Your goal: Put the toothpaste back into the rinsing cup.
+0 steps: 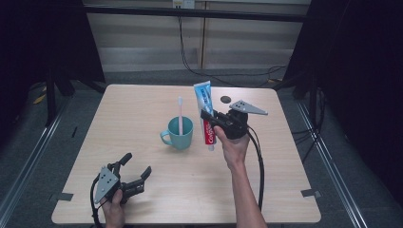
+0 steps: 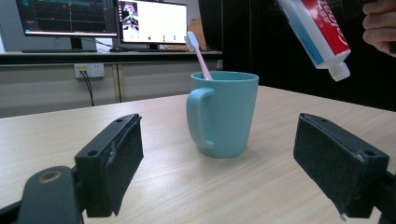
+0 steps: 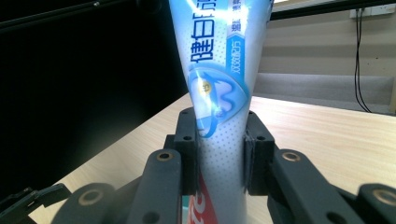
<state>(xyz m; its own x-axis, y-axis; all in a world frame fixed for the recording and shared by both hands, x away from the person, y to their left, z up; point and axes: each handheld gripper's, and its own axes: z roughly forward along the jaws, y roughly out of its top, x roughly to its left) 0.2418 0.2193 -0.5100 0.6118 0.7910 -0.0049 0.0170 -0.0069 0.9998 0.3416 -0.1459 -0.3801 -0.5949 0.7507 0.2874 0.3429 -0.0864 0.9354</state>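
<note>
Right gripper (image 1: 212, 124), clamped on the tube (image 1: 205, 114) at mid-length, holds it above the table (image 1: 142, 104) with its long axis steep, cap down, crimped end toward the far edge. The mug (image 1: 179, 134), toothbrush (image 1: 180, 114) inside, stands just left of the cap, near the table's middle. Left gripper (image 1: 135, 167), jaws open and empty, rests at the near left corner, well apart.

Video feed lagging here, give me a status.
Right tool shut on toothpaste tube, cap down beside mug. Left tool open, empty. Toothbrush already in mug.
</note>
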